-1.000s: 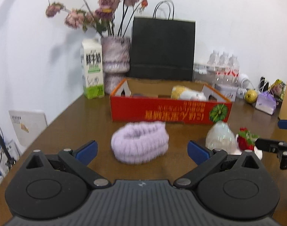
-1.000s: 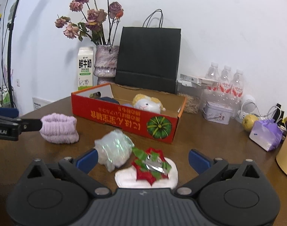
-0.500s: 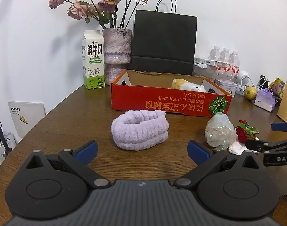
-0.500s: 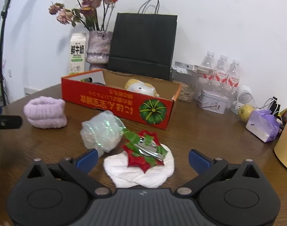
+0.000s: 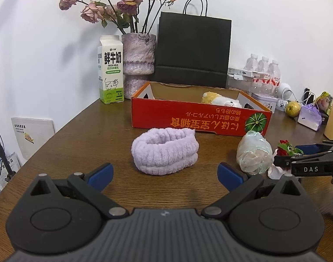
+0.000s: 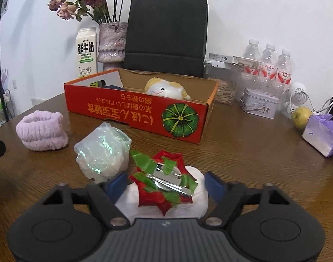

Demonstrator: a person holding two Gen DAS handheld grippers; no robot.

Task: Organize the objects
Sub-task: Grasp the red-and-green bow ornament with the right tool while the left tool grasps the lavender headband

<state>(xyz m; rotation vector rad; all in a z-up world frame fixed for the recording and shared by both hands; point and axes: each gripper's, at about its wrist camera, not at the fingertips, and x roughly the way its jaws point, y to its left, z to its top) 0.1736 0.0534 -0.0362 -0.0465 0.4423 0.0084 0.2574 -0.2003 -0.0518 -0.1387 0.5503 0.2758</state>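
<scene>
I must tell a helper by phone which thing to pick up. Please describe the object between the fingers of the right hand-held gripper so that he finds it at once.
Find the red cardboard box with a green pumpkin picture on the wooden table. In front of it, right of a crumpled clear plastic bag, lies the white fluffy hair clip. Only it carries a red-and-green bow with a silver metal clasp.

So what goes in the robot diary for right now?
right gripper: closing around red-green hair clip | left gripper: open, facing purple headband

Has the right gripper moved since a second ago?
Yes. The right gripper has advanced toward the red cardboard box and lowered over the red-and-green hair clip; its jaws have just been closing around it.
</scene>
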